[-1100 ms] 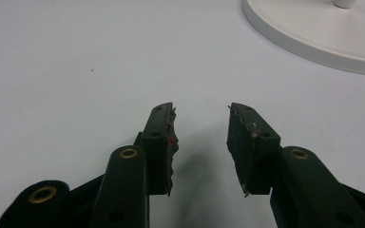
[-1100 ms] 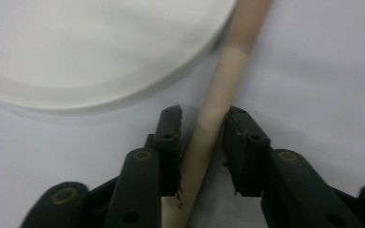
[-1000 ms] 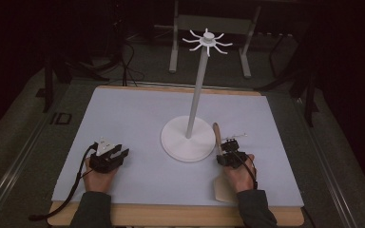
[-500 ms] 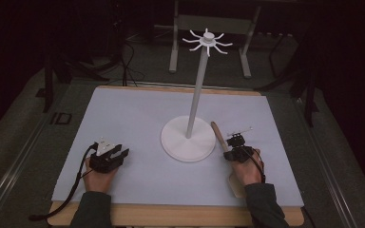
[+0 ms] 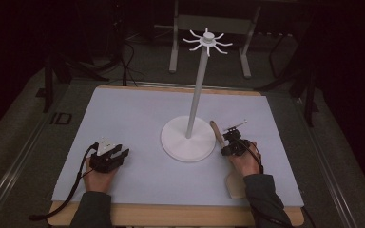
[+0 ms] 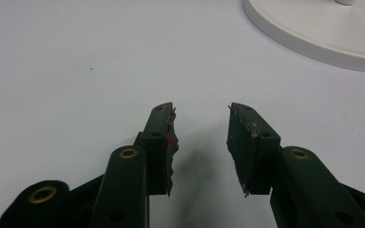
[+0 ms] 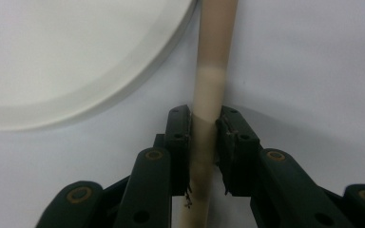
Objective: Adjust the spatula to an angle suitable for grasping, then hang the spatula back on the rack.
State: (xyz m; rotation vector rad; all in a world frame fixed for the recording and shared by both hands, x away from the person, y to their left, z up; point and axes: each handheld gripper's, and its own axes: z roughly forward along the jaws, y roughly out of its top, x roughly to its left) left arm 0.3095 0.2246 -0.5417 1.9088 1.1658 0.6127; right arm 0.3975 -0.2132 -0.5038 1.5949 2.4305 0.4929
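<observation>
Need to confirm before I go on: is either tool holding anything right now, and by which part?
The right tool clamps the wooden spatula on its round handle, partway along the shaft beside the white stand base. The left tool is open and holds nothing.

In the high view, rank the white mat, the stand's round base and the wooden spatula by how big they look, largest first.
1. white mat, by far the widest.
2. stand's round base.
3. wooden spatula, a slim handle with the blade near the table's front edge; the right gripper and hand cover its middle, so its full length is a guess.
</observation>
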